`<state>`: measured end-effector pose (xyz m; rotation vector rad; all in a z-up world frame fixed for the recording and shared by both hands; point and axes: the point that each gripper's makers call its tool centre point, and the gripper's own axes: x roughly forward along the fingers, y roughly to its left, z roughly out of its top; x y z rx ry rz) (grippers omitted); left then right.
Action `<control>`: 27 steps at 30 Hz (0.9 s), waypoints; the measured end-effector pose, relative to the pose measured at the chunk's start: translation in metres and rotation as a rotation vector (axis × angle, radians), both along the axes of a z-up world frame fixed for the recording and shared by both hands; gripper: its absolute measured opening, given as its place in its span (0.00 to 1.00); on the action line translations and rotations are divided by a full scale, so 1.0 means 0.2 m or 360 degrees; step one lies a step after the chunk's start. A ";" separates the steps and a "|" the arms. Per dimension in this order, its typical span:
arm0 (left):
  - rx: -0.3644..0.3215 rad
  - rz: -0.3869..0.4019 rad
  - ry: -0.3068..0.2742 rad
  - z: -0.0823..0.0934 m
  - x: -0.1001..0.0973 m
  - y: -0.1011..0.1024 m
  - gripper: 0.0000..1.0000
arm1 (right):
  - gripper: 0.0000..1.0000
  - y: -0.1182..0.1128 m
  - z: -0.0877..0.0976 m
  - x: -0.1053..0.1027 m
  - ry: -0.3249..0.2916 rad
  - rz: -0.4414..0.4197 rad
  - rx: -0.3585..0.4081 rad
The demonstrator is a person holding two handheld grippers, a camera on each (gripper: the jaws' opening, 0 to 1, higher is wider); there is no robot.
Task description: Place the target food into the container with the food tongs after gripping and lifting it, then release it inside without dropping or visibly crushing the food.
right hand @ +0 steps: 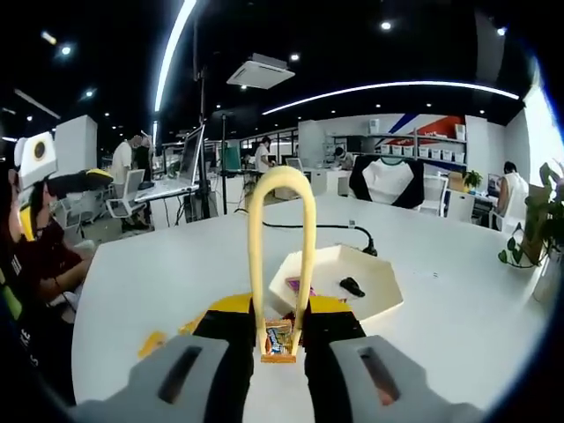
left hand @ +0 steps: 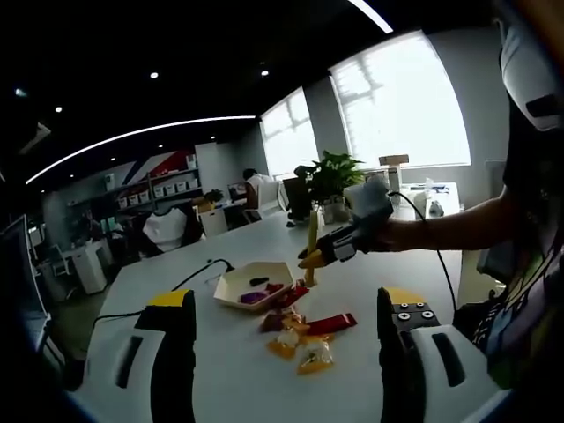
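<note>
The right gripper's jaws are closed on the yellow tongs, whose tips pinch a small wrapped snack, lifted just short of the white tray. The left gripper's jaws stand wide apart, holding nothing, above the snack pile on the table. The hold looks slight: a squeeze too light drops the snack before the tray's rim; too hard crushes it.
</note>
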<state>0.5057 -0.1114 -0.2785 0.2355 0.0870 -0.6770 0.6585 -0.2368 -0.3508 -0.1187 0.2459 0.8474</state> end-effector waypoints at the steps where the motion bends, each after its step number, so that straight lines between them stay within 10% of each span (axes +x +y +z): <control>1: -0.0001 0.0000 -0.0004 0.00 0.00 0.00 0.90 | 0.15 0.00 0.01 0.03 0.0004 0.0002 0.0007; 27: -0.0004 0.0007 -0.0024 0.03 -0.01 0.03 0.90 | 0.16 0.06 0.13 0.34 0.0004 -0.0023 0.0067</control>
